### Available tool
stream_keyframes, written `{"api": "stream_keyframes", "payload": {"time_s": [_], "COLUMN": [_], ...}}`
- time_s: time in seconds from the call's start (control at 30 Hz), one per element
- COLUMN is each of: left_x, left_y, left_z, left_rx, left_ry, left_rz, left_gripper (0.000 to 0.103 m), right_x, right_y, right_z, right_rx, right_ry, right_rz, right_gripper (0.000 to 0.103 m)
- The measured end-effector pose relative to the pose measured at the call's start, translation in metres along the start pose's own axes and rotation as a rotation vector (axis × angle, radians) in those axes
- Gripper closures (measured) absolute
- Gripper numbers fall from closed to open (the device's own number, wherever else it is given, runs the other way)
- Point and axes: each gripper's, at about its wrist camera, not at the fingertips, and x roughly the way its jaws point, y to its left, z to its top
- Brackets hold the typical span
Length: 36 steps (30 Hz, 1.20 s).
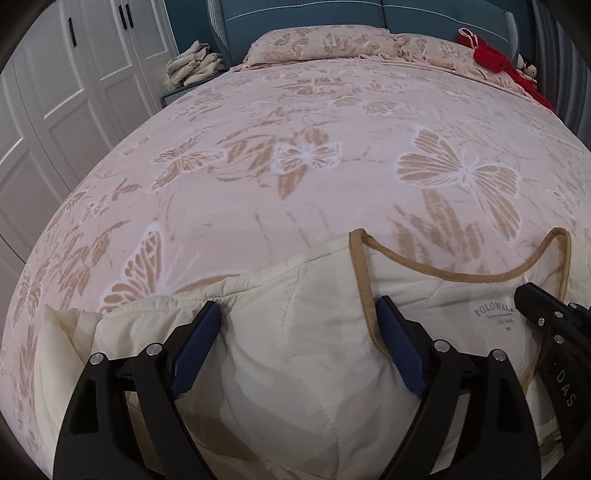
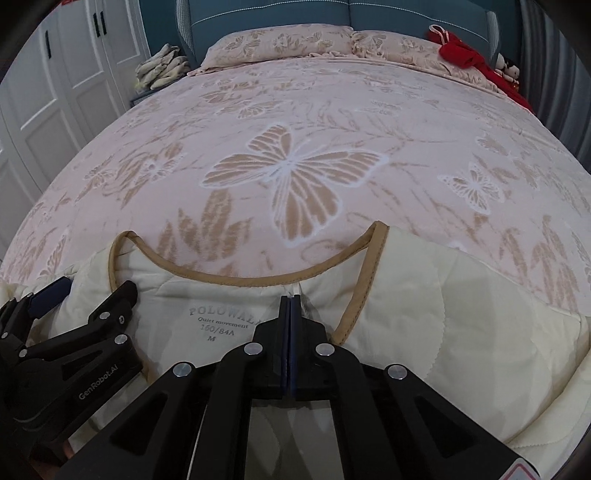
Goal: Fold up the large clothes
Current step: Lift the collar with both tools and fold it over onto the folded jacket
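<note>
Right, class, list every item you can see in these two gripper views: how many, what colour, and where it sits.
Quilted jacket: one, cream with tan neckline trim, near edge of bed, collar facing the pillows.
Size label: one, grey print, inside the collar.
Bedspread: one, pink with tan butterflies, covering the bed.
Pillows: two, same pink pattern, at the headboard.
Headboard: one, teal, far end.
Red garment: one, far right by the pillows.
Beige cloth pile: one, far left beside the bed.
Wardrobe: white doors, left.
Left gripper: open, over the jacket's shoulder.
Right gripper: shut at the collar.
</note>
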Motion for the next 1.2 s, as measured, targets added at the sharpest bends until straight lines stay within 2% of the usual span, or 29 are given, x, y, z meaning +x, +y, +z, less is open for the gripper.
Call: {"api": "stream_keyframes", "payload": {"time_s": [0.3, 0.43, 0.5, 0.53, 0.6, 0.67, 0.7, 0.73, 0.8, 0.9, 0.97, 1.03, 1.13, 1.2], "left_x": [0.000, -0.005, -0.026, -0.047, -0.084, -0.119, -0.144, -0.159, -0.189, -0.229, -0.246, -0.259, -0.267, -0.266], "left_y": [-0.001, 0.005, 0.025, 0.043, 0.072, 0.100, 0.124, 0.139, 0.173, 0.222, 0.243, 0.255, 0.248, 0.237], "left_z": [-0.002, 0.000, 0.000, -0.004, -0.018, -0.043, -0.068, -0.087, -0.132, -0.209, -0.250, -0.288, -0.314, -0.321], "left_rx": [-0.012, -0.035, -0.101, -0.161, -0.208, -0.215, -0.229, -0.243, -0.282, -0.380, -0.437, -0.490, -0.506, -0.497], "left_ry": [-0.028, -0.015, -0.013, -0.035, -0.032, 0.001, 0.032, 0.056, 0.109, 0.187, 0.227, 0.270, 0.296, 0.304], "left_rz": [0.018, 0.003, -0.021, -0.052, -0.128, -0.171, -0.211, -0.230, -0.249, -0.242, -0.256, -0.288, -0.340, -0.355], "left_gripper": [0.018, 0.016, 0.018, 0.015, 0.013, 0.009, 0.009, 0.008, 0.008, 0.008, 0.008, 0.008, 0.008, 0.008], "right_x": [0.003, -0.006, -0.031, -0.067, -0.111, -0.168, -0.200, -0.215, -0.256, -0.313, -0.335, -0.352, -0.356, -0.351], "right_y": [-0.004, -0.008, -0.015, -0.024, -0.037, -0.058, -0.075, -0.085, -0.118, -0.170, -0.192, -0.211, -0.217, -0.213], "right_z": [0.001, 0.003, 0.004, 0.000, -0.012, -0.047, -0.076, -0.094, -0.152, -0.253, -0.302, -0.352, -0.390, -0.401], "right_rx": [0.024, 0.052, 0.080, 0.118, 0.129, 0.113, 0.110, 0.114, 0.142, 0.264, 0.360, 0.483, 0.578, 0.606], "right_ry": [-0.036, -0.052, -0.089, -0.148, -0.177, -0.179, -0.174, -0.166, -0.110, 0.023, 0.067, 0.109, 0.143, 0.147], "right_rz": [0.023, 0.051, 0.038, 0.067, 0.136, 0.130, 0.101, 0.088, 0.051, -0.013, -0.013, 0.037, 0.102, 0.146], "right_gripper": [0.103, 0.103, 0.092, 0.091, 0.082, 0.054, 0.048, 0.044, 0.044, 0.042, 0.039, 0.038, 0.038, 0.038]}}
